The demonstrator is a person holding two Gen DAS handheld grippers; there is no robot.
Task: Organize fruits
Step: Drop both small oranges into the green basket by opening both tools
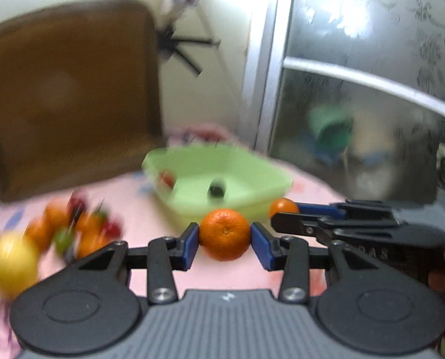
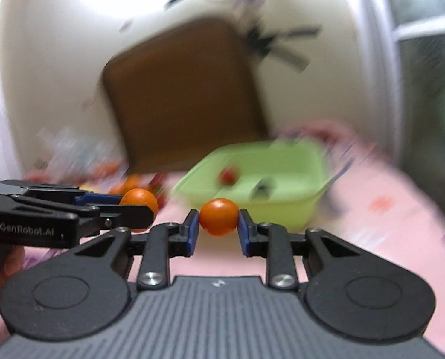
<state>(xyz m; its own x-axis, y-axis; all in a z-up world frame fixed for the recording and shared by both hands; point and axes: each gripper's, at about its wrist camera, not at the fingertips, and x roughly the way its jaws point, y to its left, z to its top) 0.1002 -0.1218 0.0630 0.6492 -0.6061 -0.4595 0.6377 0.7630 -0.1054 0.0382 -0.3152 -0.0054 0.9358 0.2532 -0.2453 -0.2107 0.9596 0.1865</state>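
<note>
While each hand-held gripper (image 1: 225,240) (image 2: 218,220) clamps an orange, the green basin (image 1: 252,161) holds a red fruit (image 1: 167,179).

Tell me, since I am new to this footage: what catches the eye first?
Each gripper clamps a round orange fruit: the left gripper a larger dimpled orange, the right gripper a smaller smooth orange. Behind them a pale green plastic basin sits on the pink tablecloth, holding little.

Motion blur smears the fruit pile (image 1: 70,230) and the small items inside the green basin (image 1: 252,176) beyond telling.
</note>
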